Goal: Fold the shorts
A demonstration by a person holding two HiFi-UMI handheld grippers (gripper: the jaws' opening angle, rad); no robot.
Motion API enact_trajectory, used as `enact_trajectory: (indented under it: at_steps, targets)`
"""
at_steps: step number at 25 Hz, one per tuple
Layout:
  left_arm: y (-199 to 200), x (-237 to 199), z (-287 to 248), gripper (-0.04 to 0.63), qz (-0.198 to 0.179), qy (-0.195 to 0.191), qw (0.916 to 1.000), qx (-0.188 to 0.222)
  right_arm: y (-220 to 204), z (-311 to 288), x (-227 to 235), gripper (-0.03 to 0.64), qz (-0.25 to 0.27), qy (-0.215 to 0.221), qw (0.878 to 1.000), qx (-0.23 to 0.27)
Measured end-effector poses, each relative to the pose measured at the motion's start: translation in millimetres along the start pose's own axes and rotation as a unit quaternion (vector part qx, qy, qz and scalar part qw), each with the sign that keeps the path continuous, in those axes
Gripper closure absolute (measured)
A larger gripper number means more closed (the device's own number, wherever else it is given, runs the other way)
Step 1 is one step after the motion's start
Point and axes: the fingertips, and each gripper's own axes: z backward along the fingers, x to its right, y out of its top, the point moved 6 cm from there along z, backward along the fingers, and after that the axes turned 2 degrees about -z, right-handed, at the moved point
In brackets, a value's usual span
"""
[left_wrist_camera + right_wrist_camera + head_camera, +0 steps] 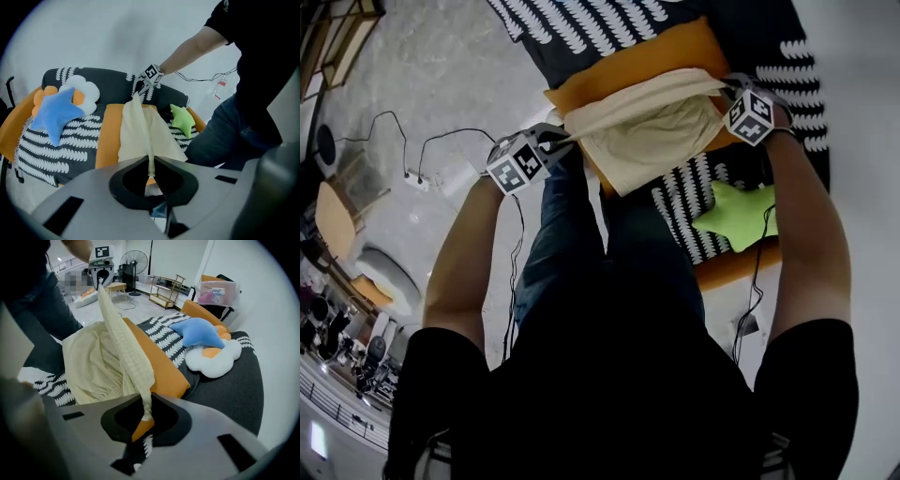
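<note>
**Shorts lifted taut, no fold made yet**

The left gripper (565,142) and right gripper (727,91) each have their jaws pressed onto one end of the shorts' (661,141) top edge. They stretch it over the orange cushion (614,75) at 12 o'clock in the head view. The rest hangs rumpled, so I judge all the folding is still ahead. There is bare cushion at 12. A green star (736,214) crowds in at 5, and the sofa's (581,28) front edge and the person's legs (572,234) at 6.

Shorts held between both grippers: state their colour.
Pale cream shorts, clearest in the right gripper view.
</note>
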Motion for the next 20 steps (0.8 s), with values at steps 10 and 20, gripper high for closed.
enact_trajectory:
  at_steps: [10,20]
  targets:
    - [13.7,75.3,-40.6,0.56,-0.011,-0.041,0.999,-0.014,-16.2,2.5,-16.3,0.575,0.077,-0.002,0.996,-0.045]
    - [-11.1,124.2,-108.9,0.56,-0.047,-0.038,0.9964,-0.059,-29.8,-2.0,-47.3,0.566,0.089,-0.033,0.994,-0.051]
